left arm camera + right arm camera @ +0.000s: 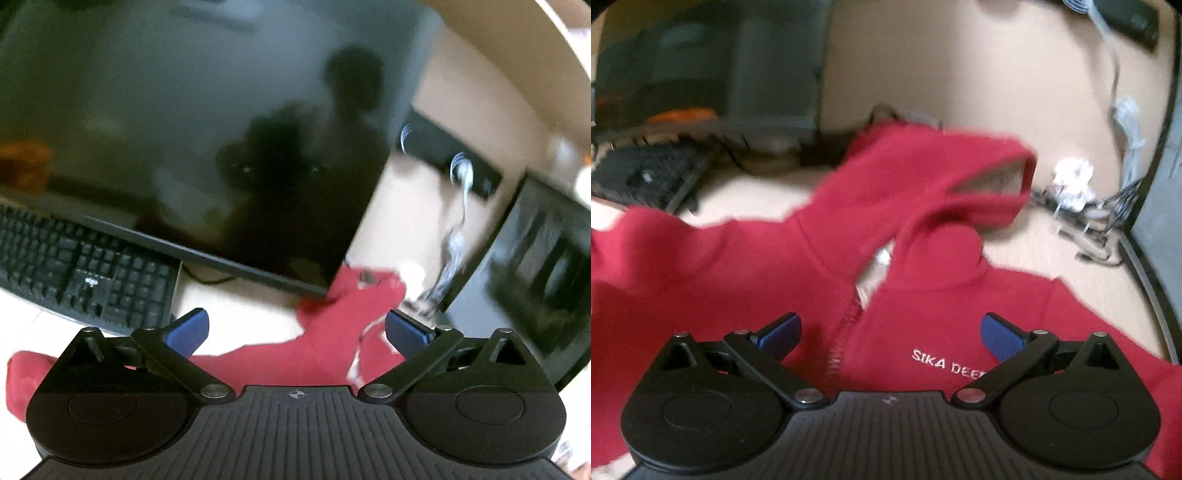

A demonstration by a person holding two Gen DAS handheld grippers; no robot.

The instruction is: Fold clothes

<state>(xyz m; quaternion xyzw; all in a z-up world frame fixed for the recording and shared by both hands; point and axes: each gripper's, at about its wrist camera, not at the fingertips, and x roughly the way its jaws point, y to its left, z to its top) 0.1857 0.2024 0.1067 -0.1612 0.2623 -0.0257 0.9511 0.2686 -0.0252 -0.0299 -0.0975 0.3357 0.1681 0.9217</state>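
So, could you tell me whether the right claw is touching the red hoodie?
Apart. The right wrist view shows the right claw wide open, with its blue pads clear above the red hoodie.

Both views motion-blurred, worst toward twelve o'clock; fisheye bending at the rims. Glossy monitor (207, 140) mirrors dark silhouettes. Soft indoor light.

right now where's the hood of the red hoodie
In the right wrist view the hood lies at upper centre on the desk, between the keyboard and white cables.
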